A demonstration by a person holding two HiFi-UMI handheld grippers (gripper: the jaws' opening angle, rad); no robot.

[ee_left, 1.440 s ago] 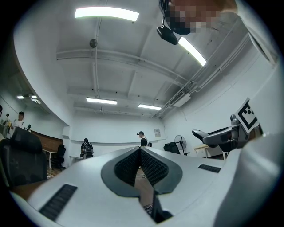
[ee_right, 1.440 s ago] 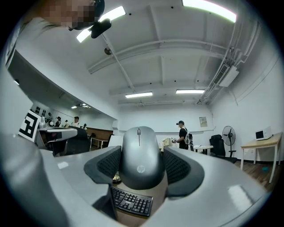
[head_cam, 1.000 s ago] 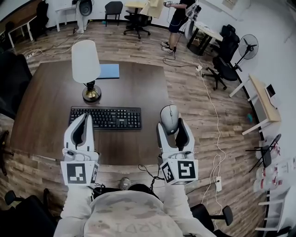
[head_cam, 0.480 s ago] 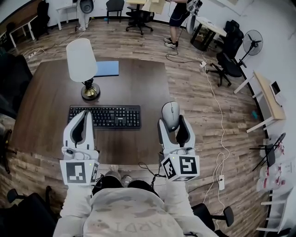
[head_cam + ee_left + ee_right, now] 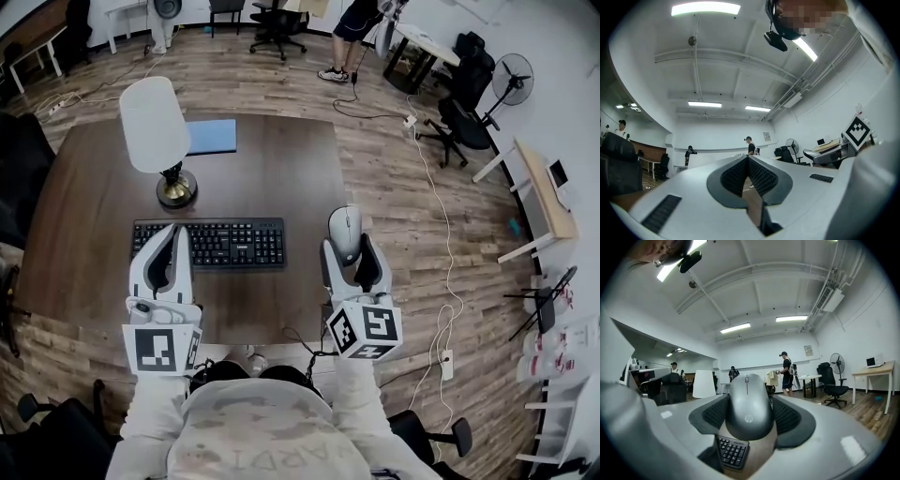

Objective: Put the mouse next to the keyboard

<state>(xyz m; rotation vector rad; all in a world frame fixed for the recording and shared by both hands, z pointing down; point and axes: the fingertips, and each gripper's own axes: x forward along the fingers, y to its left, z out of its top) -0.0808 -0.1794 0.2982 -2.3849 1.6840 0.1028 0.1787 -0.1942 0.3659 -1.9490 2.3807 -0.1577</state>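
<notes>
The right gripper [image 5: 346, 244] is clenched on the grey mouse [image 5: 345, 229], its pads pressing the mouse's two sides, while the left gripper [image 5: 174, 234] has its jaws pressed together with nothing between them. The mouse is held in the air by the right edge of the dark wooden table [image 5: 272, 178], to the right of the black keyboard [image 5: 210, 243] and apart from it. The left gripper sits over the keyboard's left end, with a white-shaded lamp [image 5: 155, 127] and a blue pad [image 5: 212, 137] farther back on the table
</notes>
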